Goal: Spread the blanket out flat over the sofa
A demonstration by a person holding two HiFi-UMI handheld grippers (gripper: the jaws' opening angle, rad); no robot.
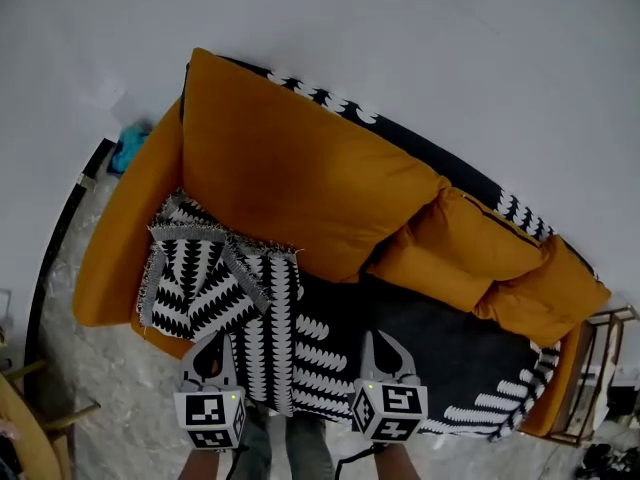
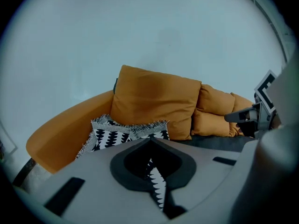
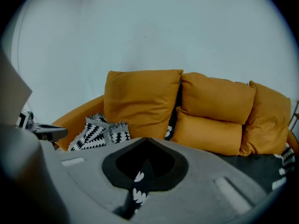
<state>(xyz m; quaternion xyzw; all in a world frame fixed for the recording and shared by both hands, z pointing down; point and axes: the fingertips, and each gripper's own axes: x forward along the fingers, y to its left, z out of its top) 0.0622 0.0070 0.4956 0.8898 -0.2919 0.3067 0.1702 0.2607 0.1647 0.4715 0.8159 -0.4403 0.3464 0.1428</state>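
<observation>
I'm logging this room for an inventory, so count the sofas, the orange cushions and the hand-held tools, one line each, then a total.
Sofa: 1
Orange cushions: 4
Tools: 2, the left tool and the right tool, each shut on the blanket
Total: 7

- the left gripper (image 1: 212, 343) sits low and left of centre in the head view. it points up the frame, with its jaws closed on a strip of blanket (image 2: 156, 185).
- the right gripper (image 1: 384, 340) sits level with it, low and right of centre. its jaws are likewise pinched on blanket cloth.
- the left hand (image 1: 203, 465) and right hand (image 1: 400, 465) just show under the marker cubes at the bottom edge.
</observation>
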